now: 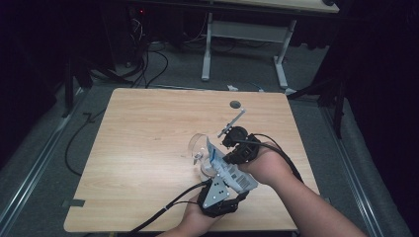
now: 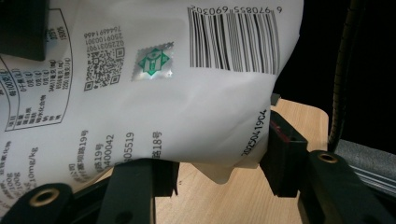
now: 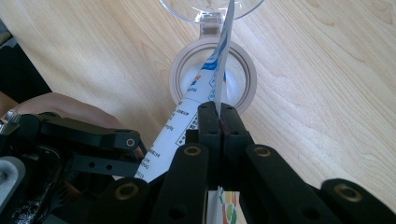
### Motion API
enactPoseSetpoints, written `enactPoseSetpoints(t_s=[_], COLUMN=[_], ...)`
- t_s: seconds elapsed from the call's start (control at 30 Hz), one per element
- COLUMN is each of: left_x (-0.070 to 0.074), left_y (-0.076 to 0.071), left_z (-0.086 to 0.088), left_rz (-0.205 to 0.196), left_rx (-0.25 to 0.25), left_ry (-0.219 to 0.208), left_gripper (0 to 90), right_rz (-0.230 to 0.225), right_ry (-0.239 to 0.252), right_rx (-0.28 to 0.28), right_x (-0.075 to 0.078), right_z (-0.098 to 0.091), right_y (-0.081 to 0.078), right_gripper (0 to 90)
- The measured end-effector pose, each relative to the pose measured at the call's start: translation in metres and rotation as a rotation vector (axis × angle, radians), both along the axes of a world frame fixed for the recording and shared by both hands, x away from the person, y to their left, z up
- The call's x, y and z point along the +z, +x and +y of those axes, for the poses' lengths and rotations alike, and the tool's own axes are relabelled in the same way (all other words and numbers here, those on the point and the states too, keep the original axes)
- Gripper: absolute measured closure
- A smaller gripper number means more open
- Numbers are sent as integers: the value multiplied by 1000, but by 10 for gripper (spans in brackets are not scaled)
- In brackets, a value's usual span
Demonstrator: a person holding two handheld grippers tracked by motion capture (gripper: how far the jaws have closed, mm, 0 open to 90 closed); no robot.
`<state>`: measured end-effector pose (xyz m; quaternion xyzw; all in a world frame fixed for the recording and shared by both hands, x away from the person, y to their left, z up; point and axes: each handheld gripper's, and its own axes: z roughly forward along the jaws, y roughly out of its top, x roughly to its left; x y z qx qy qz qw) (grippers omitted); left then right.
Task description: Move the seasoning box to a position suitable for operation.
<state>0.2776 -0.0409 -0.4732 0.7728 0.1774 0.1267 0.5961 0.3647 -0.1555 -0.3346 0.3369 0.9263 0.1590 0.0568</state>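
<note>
Both tongs, left [image 1: 223, 183] and right [image 3: 218, 109], pinch a white packet [image 2: 187, 112] (barcode side showing) over a round container [image 3: 247, 88] on the bench [image 1: 143, 148].

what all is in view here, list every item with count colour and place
bag: 1, white with black print and barcode, held over the jar
jar: 1, clear with beige rim, lid flipped open, table centre-right
table: 1, light wood
dark disc: 1, far edge of table
second table: 1, white legs, background
left gripper: 1, black, jaws around bag's bottom
right gripper: 1, black, pinching bag's edge
forearms: 2, entering from bottom
</note>
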Motion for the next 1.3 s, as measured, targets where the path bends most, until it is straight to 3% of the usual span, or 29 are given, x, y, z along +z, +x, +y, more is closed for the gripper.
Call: enactPoseSetpoints(t_s=[1.3], left_x=[3], left_y=[0], left_z=[-1], left_rz=[-3], left_rx=[-8], left_ry=[-12], left_gripper=[544], right_rz=[-5], right_ry=[-6], right_rx=[4], right_x=[2], right_z=[0], right_y=[0], right_gripper=[899])
